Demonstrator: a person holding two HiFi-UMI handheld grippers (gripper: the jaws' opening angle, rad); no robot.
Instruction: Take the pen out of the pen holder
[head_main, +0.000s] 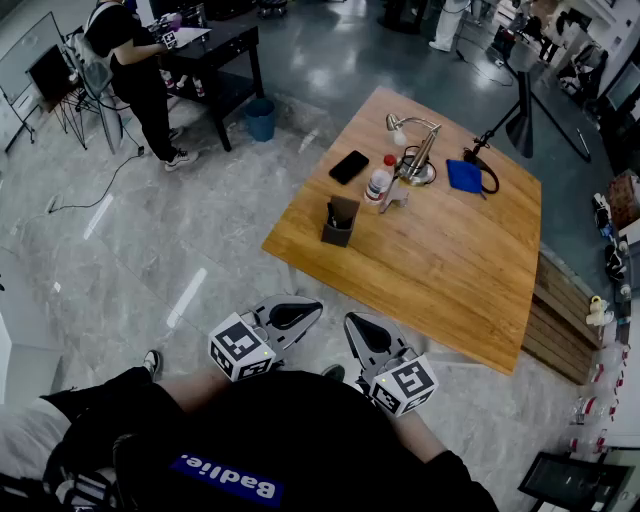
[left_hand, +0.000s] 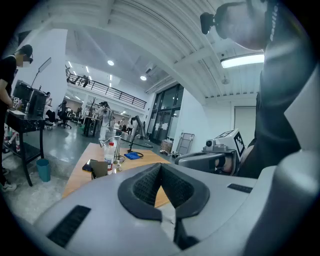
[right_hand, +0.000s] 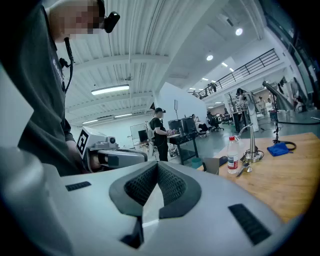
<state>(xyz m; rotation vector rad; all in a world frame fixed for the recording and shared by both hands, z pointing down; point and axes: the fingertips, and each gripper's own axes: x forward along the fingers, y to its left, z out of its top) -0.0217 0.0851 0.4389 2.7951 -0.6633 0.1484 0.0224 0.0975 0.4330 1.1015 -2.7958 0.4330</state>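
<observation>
On a grey polished floor (head_main: 150, 250) in a large workshop hall, one wooden table (head_main: 450, 270) is seen. Counted on it are one pen holder (head_main: 339, 221) with the pen (head_main: 331, 213) standing inside, one phone (head_main: 348, 166), one bottle (head_main: 378, 180), one lamp (head_main: 415, 150) and one blue cloth (head_main: 463, 176). The left gripper (head_main: 298, 313) and right gripper (head_main: 362, 333) are held with jaws closed on nothing, well apart from the holder.

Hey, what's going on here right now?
A person stands a little back from a wooden table, holding tongs in each hand close to the body. The left tongs and right tongs are both shut and empty, over the floor rather than the table. The pen holder stands near the table's left corner with the pen in it, beside a phone and a bottle. The pen is not yet out.
</observation>
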